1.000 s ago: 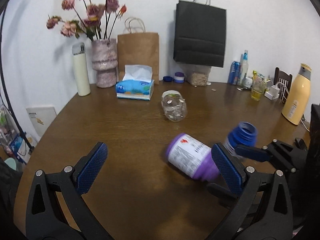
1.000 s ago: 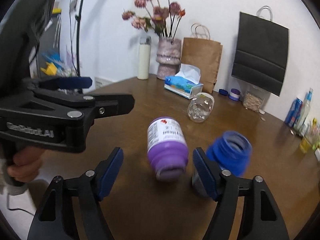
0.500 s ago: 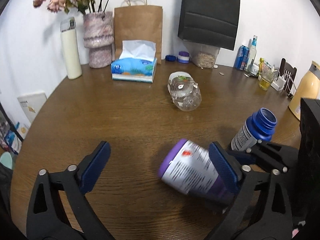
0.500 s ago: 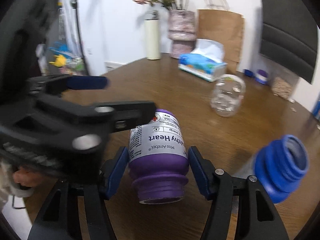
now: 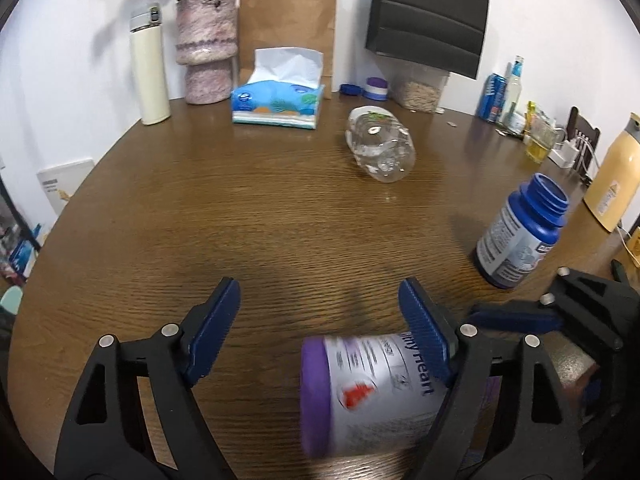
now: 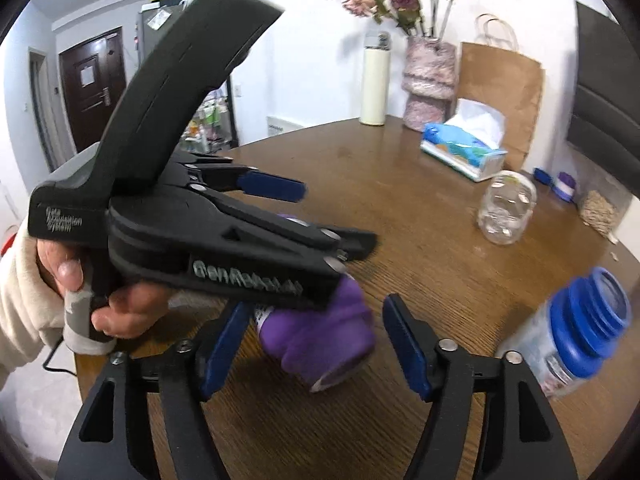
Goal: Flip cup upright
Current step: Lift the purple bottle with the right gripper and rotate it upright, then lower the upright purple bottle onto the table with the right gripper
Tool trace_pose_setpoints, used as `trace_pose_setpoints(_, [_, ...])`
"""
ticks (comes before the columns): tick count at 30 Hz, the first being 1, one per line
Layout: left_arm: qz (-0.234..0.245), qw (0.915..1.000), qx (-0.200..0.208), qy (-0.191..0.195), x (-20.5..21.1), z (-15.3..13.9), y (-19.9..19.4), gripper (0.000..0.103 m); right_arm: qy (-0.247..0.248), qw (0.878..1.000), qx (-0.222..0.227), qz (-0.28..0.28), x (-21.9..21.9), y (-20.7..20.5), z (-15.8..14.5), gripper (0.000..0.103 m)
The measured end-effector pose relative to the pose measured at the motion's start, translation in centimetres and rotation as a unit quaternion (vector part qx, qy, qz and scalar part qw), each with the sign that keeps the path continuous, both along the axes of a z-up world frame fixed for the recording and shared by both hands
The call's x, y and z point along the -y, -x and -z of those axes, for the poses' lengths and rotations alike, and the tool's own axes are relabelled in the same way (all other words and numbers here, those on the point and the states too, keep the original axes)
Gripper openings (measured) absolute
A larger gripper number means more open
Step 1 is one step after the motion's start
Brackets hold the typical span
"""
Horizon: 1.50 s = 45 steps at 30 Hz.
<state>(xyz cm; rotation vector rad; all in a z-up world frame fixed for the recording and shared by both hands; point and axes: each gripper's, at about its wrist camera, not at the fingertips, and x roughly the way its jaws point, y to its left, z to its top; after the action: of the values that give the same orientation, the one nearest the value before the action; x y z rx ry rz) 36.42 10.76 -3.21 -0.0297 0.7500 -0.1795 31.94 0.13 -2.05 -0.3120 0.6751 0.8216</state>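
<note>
The purple bottle [image 5: 372, 392] lies on its side on the round wooden table [image 5: 280, 216], straddled by the spread-open right gripper [image 6: 312, 344] for a regrasp, while the left gripper [image 5: 320, 328], jaws apart, stands clear beside it.

Bottles [image 5: 372, 396] – three; paper bags [image 5: 286, 32] – two; flask [image 5: 148, 68] – one.
</note>
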Motion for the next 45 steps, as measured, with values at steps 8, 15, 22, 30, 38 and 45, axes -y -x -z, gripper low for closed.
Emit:
trace_pose_setpoints(8, [-0.030, 0.9995, 0.011, -0.006, -1.2, -0.3, 1.3, 0.079, -0.003, 0.999, 0.010, 0.045, 2.2, -0.4, -0.7, 0.077])
trace_pose_setpoints(15, [-0.043, 0.9990, -0.003, 0.003, -2.2, -0.4, 2.8, 0.079, 0.005, 0.995, 0.028, 0.100, 3.4, -1.4, -0.9, 0.077])
trace_pose_setpoints(22, [0.030, 0.9927, -0.067, 0.096, -1.1, -0.6, 2.7, 0.087, 0.002, 0.993, 0.032, 0.110, 4.8, -0.5, -1.5, 0.077])
trace_pose_setpoints(30, [0.113, 0.9779, -0.155, 0.082, 3.8, 1.4, 1.2, 0.091, -0.007, 0.993, 0.029, 0.117, 7.4, 1.9, -2.2, 0.077])
trace_pose_setpoints(38, [0.133, 0.9877, -0.082, 0.002, 6.8, 1.0, 2.5, 0.060, -0.046, 0.990, 0.018, 0.129, 10.0, 2.5, -3.6, 0.077])
trace_pose_setpoints(45, [0.082, 0.9914, 0.098, 0.029, 5.5, -5.1, 5.2, 0.060, -0.117, 0.989, 0.013, 0.094, 10.9, 0.9, -7.6, 0.077])
